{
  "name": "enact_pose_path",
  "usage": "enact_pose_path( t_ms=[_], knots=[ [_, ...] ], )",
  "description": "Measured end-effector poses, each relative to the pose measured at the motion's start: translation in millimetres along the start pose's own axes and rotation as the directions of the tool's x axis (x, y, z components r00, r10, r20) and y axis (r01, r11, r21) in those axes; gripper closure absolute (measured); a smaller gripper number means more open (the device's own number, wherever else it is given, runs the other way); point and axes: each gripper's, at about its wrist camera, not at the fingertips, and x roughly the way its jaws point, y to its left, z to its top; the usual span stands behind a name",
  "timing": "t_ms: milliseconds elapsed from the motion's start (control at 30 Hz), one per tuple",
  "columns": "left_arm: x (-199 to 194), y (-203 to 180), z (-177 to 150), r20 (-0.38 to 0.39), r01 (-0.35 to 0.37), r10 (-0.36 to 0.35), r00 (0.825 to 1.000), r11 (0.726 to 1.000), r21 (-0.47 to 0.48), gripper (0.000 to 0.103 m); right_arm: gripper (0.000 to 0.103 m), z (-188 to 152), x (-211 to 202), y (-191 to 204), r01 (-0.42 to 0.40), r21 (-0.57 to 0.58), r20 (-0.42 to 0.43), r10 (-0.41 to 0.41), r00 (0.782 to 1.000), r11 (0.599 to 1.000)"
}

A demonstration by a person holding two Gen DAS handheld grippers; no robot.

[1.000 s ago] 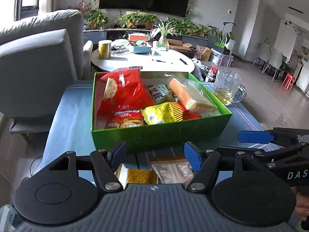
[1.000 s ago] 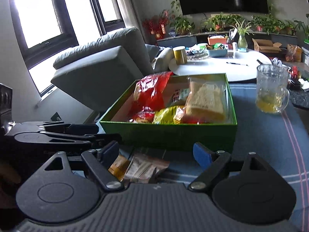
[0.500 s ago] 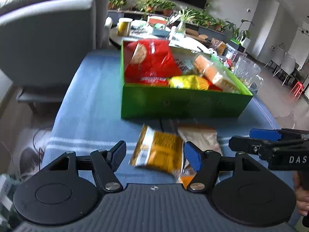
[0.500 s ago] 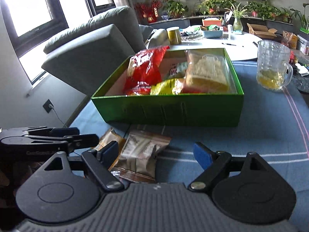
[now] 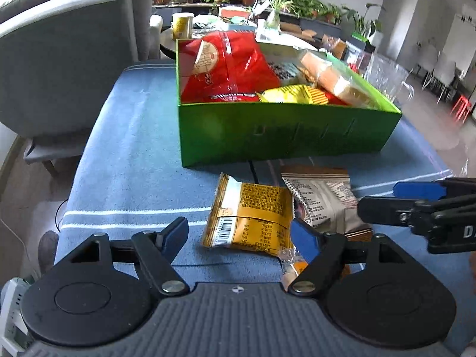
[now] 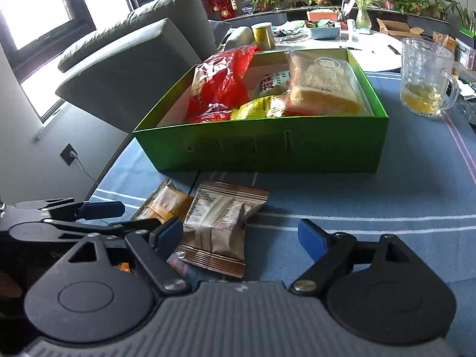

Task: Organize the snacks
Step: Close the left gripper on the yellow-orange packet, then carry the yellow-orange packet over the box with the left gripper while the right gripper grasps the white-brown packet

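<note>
**Almost there: two or three packets left outside the box**

So most of the job looks done. Your green box sits toward the far side of the tabletop and already has a red bag, a yellow packet and a clear-wrapped bread pack in it, plus something else tucked behind them.

What's left is lying on the cloth just in front of the box's near wall: an orange packet and a brown-and-white packet, overlapping at their edges. There's also a small clear wrapper with something orange in it right at the near edge, partly hidden by your finger.

Your left gripper hangs over the orange packet with its jaws wide apart, holding nothing. Your right gripper is the same story over the brown-and-white one: spread wide, empty. I'd guess each hand grabs the packet under it next, then drops it in the box.
</note>
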Motion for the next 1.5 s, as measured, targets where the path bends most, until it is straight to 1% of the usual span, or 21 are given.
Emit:
enact_pose_path(
  t_ms=[133,267,400,467,500,533,600,633,767,900,1100,1200,1367,1500],
  knots=[
    [10.3,-3.1,3.4,-0.019,0.013,-0.012,1.0,1.0,0.019,0.028,0.047,0.1,0.3,-4.0,0.008,0.015,-0.002,-0.008,1.0,1.0],
    [18.8,-10.1,5.2,-0.019,-0.02,0.021,1.0,0.997,0.068,0.026,0.047,0.1,1.1,-4.2,0.007,0.016,-0.005,-0.007,1.0,1.0],
    [20.9,-13.2,4.0,-0.009,-0.032,0.033,0.999,0.995,0.098,0.026,0.047,0.6,3.5,-3.7,0.005,0.018,-0.012,-0.005,1.0,1.0],
    [19.8,-13.8,2.5,-0.007,-0.032,0.033,0.999,0.993,0.117,0.03,0.047,0.5,5.0,-3.2,0.006,0.02,-0.015,-0.005,1.0,1.0],
    [18.4,-13.8,2.0,-0.002,-0.028,0.029,1.0,0.992,0.122,0.039,0.047,0.7,5.6,-3.0,0.007,0.021,-0.018,-0.006,1.0,1.0],
    [16.4,-12.7,1.8,0.0,-0.025,0.025,1.0,0.992,0.12,0.044,0.047,0.9,6.0,-2.8,0.008,0.021,-0.019,-0.008,1.0,1.0],
    [14.1,-9.0,2.5,-0.001,-0.02,0.02,1.0,0.995,0.094,0.051,0.047,1.2,6.0,-2.2,0.011,0.02,-0.019,-0.011,1.0,1.0],
    [12.6,-6.4,2.1,0.0,-0.022,0.022,1.0,0.997,0.08,0.053,0.047,1.2,6.0,-1.9,0.012,0.021,-0.019,-0.012,1.0,1.0],
    [5.0,6.5,-3.2,0.017,-0.053,0.053,0.998,0.998,0.016,0.053,0.047,0.7,7.2,0.6,0.011,0.019,-0.022,-0.01,1.0,1.0],
    [-5.1,15.2,-8.1,0.028,-0.049,0.05,0.998,0.998,-0.03,0.053,0.047,1.4,11.8,6.8,0.01,0.014,-0.032,-0.009,0.999,1.0],
    [-16.3,17.7,-9.9,0.06,-0.054,0.057,0.997,0.998,-0.044,0.053,0.047,5.4,27.4,26.5,0.027,-0.006,-0.055,-0.027,0.998,1.0],
    [-17.7,21.2,-12.0,0.062,-0.07,0.074,0.995,0.996,-0.056,0.053,0.047,6.2,35.6,34.8,0.049,-0.02,-0.069,-0.05,0.996,0.999],
    [-18.6,31.5,-16.2,0.057,-0.074,0.079,0.995,0.993,-0.092,0.053,0.047,5.8,44.6,42.1,0.078,-0.034,-0.086,-0.08,0.993,0.996],
    [-21.0,34.7,-16.6,0.065,-0.082,0.089,0.994,0.991,-0.106,0.053,0.047,4.3,51.5,50.6,0.097,-0.079,-0.09,-0.104,0.99,0.992]
  ],
)
